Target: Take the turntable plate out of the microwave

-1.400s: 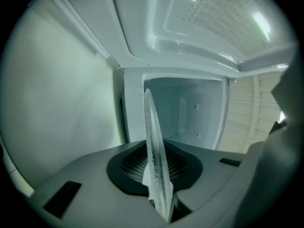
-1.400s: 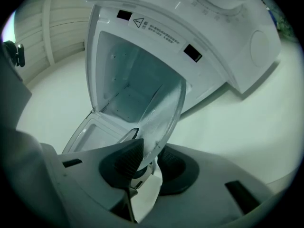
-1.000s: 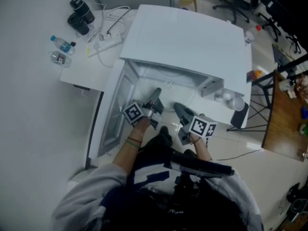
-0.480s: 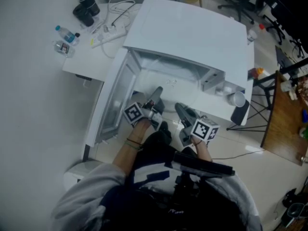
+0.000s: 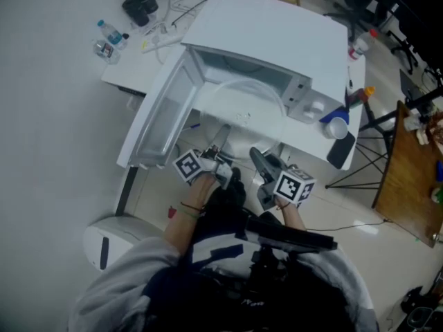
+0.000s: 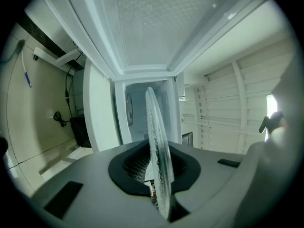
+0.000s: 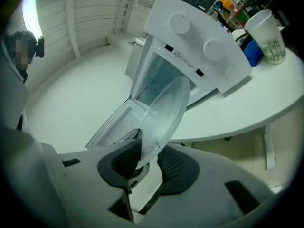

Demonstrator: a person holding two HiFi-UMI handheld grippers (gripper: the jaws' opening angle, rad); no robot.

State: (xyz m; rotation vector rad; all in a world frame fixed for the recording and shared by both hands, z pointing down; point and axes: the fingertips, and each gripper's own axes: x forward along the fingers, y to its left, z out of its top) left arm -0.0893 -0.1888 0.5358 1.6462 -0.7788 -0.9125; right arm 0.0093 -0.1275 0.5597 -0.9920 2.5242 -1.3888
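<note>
The clear glass turntable plate [image 5: 242, 113] hangs half out of the white microwave [image 5: 277, 40], whose door [image 5: 163, 116] stands open at the left. My left gripper [image 5: 223, 133] is shut on the plate's near rim; in the left gripper view the plate [image 6: 154, 141] stands edge-on between its jaws [image 6: 159, 175], with the cavity [image 6: 140, 113] behind. My right gripper [image 5: 255, 154] grips the same rim further right. In the right gripper view the plate [image 7: 164, 113] sits between that gripper's ribbed pads [image 7: 147, 163], in front of the microwave [image 7: 199, 46].
A paper cup [image 5: 337, 126] stands on the white table beside the microwave's control panel, and is also in the right gripper view [image 7: 266, 34]. Bottles [image 5: 107, 37], cables and black items [image 5: 138, 2] lie at the table's far left. A white bin [image 5: 114, 244] stands on the floor.
Both grippers have drawn back from the microwave together, and the plate has come further out of the cavity. The view has shifted, so the microwave sits higher in the picture.
</note>
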